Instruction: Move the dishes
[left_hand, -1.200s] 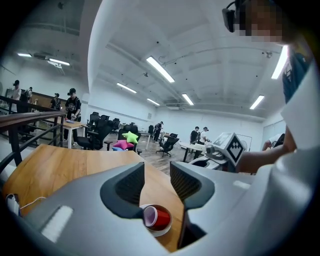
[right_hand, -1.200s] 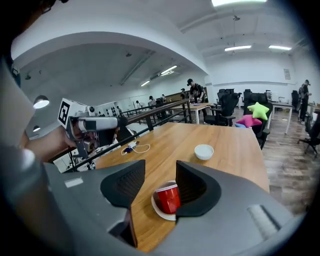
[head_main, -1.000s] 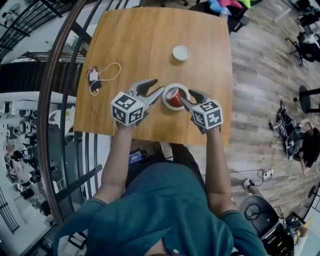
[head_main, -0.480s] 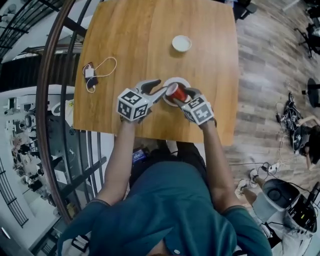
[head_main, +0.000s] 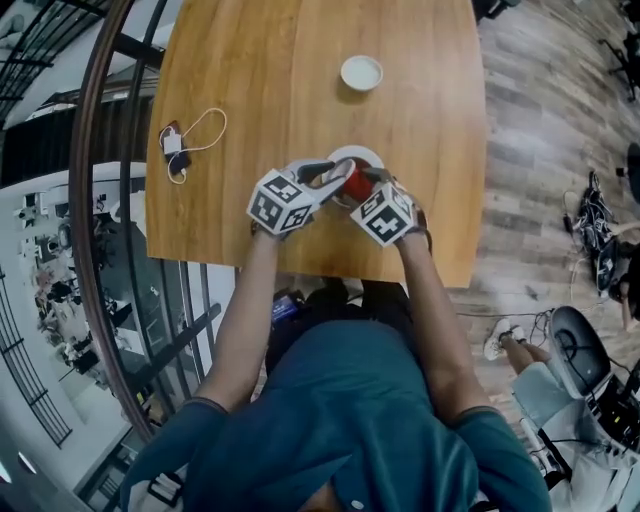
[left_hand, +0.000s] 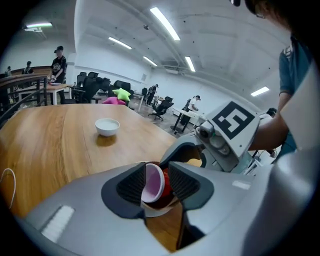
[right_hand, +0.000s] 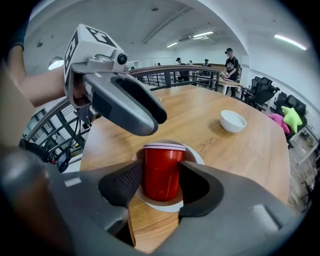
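A red cup (head_main: 356, 184) is tipped over a white plate (head_main: 352, 155) near the table's front edge. My right gripper (head_main: 362, 186) is shut on the cup's body (right_hand: 161, 170), with a pad against each side. Its jaws have just been opening slightly around the cup. In the left gripper view the cup's pale mouth (left_hand: 152, 182) faces the camera. My left gripper (left_hand: 157, 182) is open and straddles the rim, with a gap showing at its right pad. Its jaws have just been closing. I cannot tell whether the cup's base touches the plate (right_hand: 196, 156).
A small white bowl (head_main: 361, 72) stands farther back on the wooden table (head_main: 260, 80). A charger with a looped white cable (head_main: 185, 145) lies at the left side. A railing runs along the table's left edge. People and office chairs fill the far background.
Both grippers have come down and drawn together over the plate. The cup, which stood upright in the plate, has been gripped by the right gripper and tipped toward the left one.
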